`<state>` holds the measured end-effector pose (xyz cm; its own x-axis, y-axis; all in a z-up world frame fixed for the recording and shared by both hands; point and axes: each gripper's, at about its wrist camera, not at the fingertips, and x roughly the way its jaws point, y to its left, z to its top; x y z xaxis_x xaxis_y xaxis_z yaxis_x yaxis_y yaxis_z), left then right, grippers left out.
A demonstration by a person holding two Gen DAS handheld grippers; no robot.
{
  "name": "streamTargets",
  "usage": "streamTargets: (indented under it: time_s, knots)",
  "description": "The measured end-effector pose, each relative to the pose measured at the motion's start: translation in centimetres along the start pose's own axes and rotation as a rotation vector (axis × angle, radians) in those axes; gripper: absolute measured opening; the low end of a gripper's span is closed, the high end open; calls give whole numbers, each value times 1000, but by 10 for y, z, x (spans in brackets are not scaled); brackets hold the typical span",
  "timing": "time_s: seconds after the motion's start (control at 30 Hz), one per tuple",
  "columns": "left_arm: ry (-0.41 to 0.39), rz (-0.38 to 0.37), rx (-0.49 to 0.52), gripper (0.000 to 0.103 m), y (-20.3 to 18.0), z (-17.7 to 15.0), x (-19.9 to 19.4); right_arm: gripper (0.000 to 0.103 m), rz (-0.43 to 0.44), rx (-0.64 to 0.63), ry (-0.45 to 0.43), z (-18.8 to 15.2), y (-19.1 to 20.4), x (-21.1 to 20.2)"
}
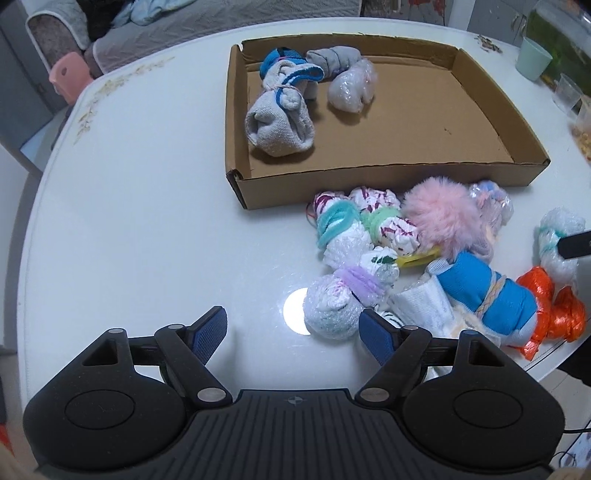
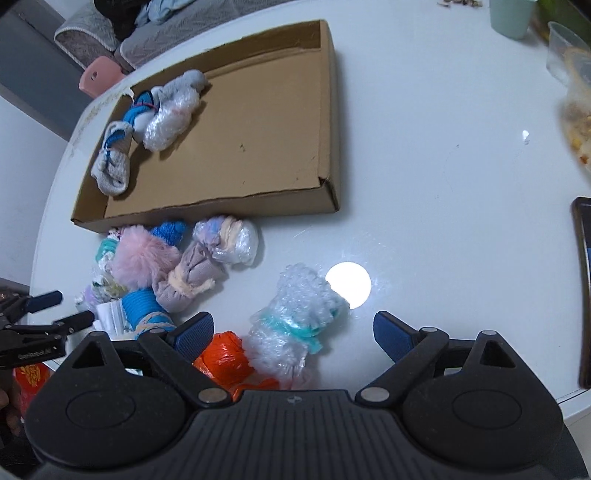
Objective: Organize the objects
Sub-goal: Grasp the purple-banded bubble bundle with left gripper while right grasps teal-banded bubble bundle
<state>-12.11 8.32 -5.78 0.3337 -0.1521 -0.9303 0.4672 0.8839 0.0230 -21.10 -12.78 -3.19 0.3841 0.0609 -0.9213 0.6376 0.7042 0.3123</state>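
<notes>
A shallow cardboard box (image 1: 369, 184) (image 2: 325, 110) lies on the white table and holds a grey-and-blue sock bundle (image 1: 280, 122) (image 2: 112, 166), a grey roll (image 1: 332, 61) and a clear plastic-wrapped bundle (image 1: 352, 86) (image 2: 168, 122). In front of it lies a pile of bundles: a pink fluffy one (image 1: 443, 218) (image 2: 142, 254), a blue one tied with rope (image 1: 487, 295), an orange one (image 1: 554, 310) (image 2: 225, 358). My left gripper (image 1: 293, 332) is open, just left of a bubble-wrap bundle with a purple band (image 1: 332, 306). My right gripper (image 2: 293, 332) is open around a bubble-wrap bundle with a teal band (image 2: 291, 325).
A mint cup (image 1: 532, 59) (image 2: 511, 16) and clear food containers (image 2: 572, 74) stand at the table's far right. A dark phone (image 2: 583, 288) lies at the right edge. A sofa (image 1: 184, 22) and a pink stool (image 1: 70, 75) are beyond the table.
</notes>
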Motion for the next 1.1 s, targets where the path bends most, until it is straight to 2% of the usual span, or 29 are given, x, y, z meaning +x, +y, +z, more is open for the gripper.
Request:
streamTargets:
  time_s: [0.13, 0.37, 0.47, 0.57, 0.63, 0.8, 1.1]
  knots:
    - [-23, -23, -18, 83, -2, 3, 2, 92, -20, -3, 27, -1, 3, 9]
    - [5, -105, -143, 83, 1, 10, 17, 89, -36, 8, 42, -2, 3, 19]
    - [16, -139, -188, 82, 3, 11, 22, 81, -37, 17, 45, -2, 0, 21]
    - [32, -164, -203, 74, 2, 10, 26, 73, -46, 17, 39, -4, -2, 20]
    - [38, -176, -199, 62, -1, 11, 27, 67, -45, 21, 35, -5, -4, 19]
    - [42, -192, -186, 45, -8, 13, 27, 53, -32, 36, 30, -9, -11, 16]
    - [56, -175, -239, 43, 12, 12, 14, 48, -10, 73, -17, -14, -28, 2]
